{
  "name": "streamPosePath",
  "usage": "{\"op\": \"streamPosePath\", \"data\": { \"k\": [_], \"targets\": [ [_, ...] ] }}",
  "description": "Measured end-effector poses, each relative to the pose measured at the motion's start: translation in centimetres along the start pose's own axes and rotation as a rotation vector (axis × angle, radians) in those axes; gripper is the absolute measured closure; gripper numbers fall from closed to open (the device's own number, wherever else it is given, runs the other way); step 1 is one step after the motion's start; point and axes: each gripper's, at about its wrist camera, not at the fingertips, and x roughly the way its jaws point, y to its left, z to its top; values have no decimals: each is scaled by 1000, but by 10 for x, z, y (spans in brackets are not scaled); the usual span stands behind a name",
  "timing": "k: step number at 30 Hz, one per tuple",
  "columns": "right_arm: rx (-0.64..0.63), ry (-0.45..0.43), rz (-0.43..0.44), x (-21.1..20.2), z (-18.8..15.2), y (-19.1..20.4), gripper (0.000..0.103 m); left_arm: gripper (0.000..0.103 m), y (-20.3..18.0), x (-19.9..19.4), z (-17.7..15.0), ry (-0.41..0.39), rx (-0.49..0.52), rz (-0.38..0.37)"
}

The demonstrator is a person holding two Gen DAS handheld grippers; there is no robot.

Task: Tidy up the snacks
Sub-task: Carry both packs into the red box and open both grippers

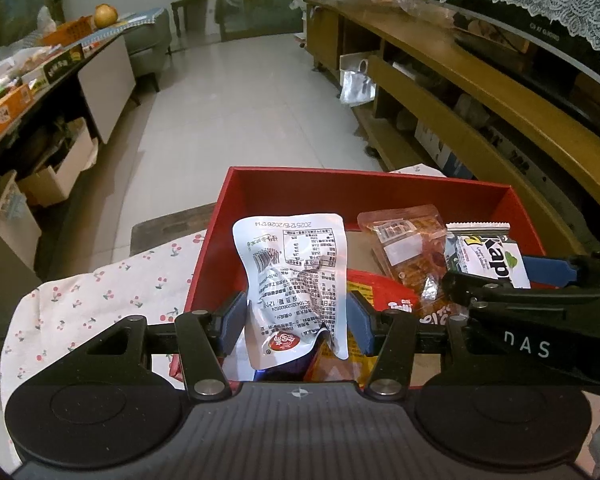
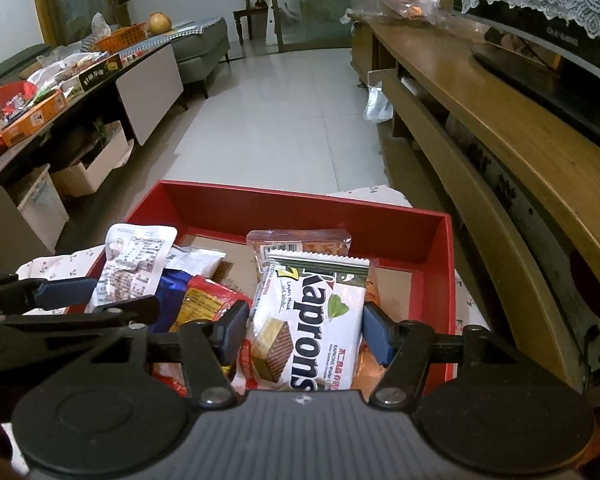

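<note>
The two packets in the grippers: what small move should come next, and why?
Probably lower both a little and open. The left gripper holds the white pouch and the right gripper holds the Kaprons wafer pack, both already over the red box.

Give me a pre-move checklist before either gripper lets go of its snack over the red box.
1. Left gripper grips the white foil pouch with black print: ok.
2. Right gripper grips the white Kaprons wafer packet: ok.
3. Both packets are above the red cardboard box: ok.
4. Bare cardboard floor at the box's far end for dropping: ok.
5. Grippers clear of each other: cannot tell; they sit close side by side.
6. Clear orange snack pack out of the drop path: cannot tell.
</note>
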Motion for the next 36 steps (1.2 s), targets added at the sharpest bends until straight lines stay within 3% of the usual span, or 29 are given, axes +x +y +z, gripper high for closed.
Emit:
{"op": "streamPosePath", "data": {
  "k": [17, 36],
  "targets": [
    [-26, 30, -17, 13, -1, 2, 35, 40, -1, 14, -4, 40, 8, 17],
    [-4, 10, -22, 7, 1, -3, 35, 33, -1, 8, -3, 26, 6, 25]
  ]
}}
